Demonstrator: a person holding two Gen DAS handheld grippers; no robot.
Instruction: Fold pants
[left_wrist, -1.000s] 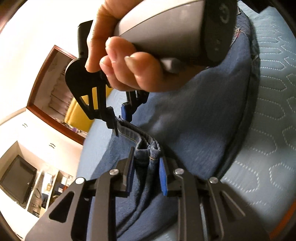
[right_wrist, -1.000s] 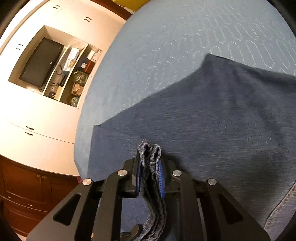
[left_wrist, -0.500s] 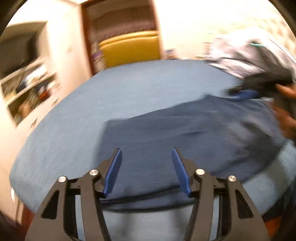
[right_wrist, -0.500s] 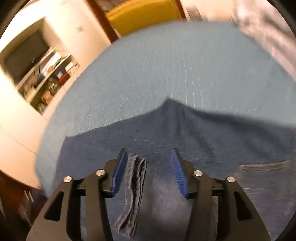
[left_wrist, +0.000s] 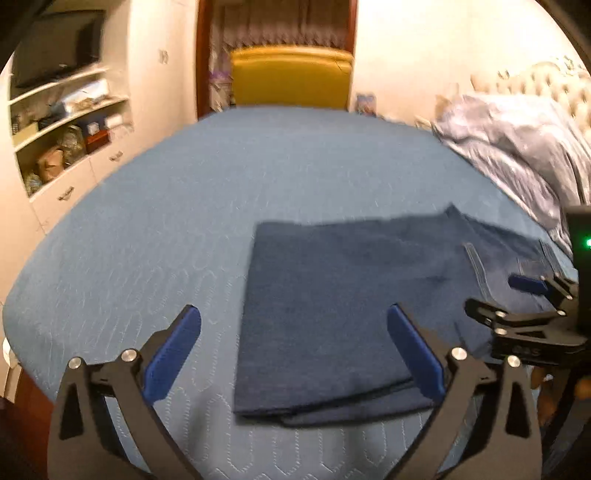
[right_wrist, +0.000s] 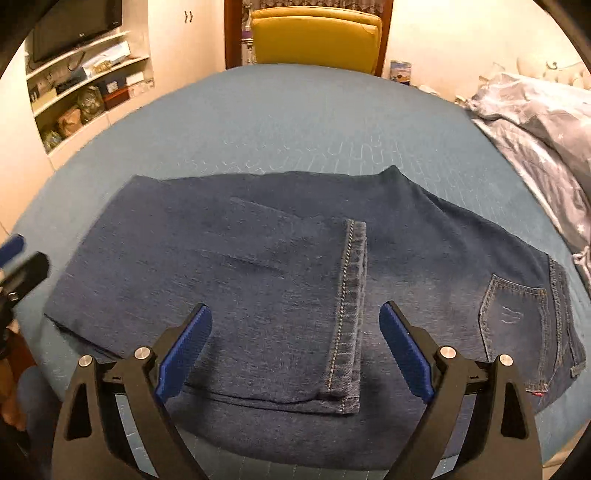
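Note:
Dark blue jeans lie folded flat on the blue quilted bedcover. The leg hem rests on top, and a back pocket shows at the right. My right gripper hovers above the hem, its jaws opening with nothing touching the pads. My left gripper hangs over the jeans' folded left end, jaws also opening, free of cloth. Each gripper shows in the other's view: the right gripper at the right edge, the left gripper at the left edge.
A yellow chair stands beyond the bed's far edge. Wall shelves with a television and clutter are at the left. Crumpled patterned bedding lies along the right side. Bare bedcover stretches behind and left of the jeans.
Both grippers were shut on bunched denim; they have let go, opened wide and drawn back. The leg hem dropped onto the jeans, which now lie flat and folded.

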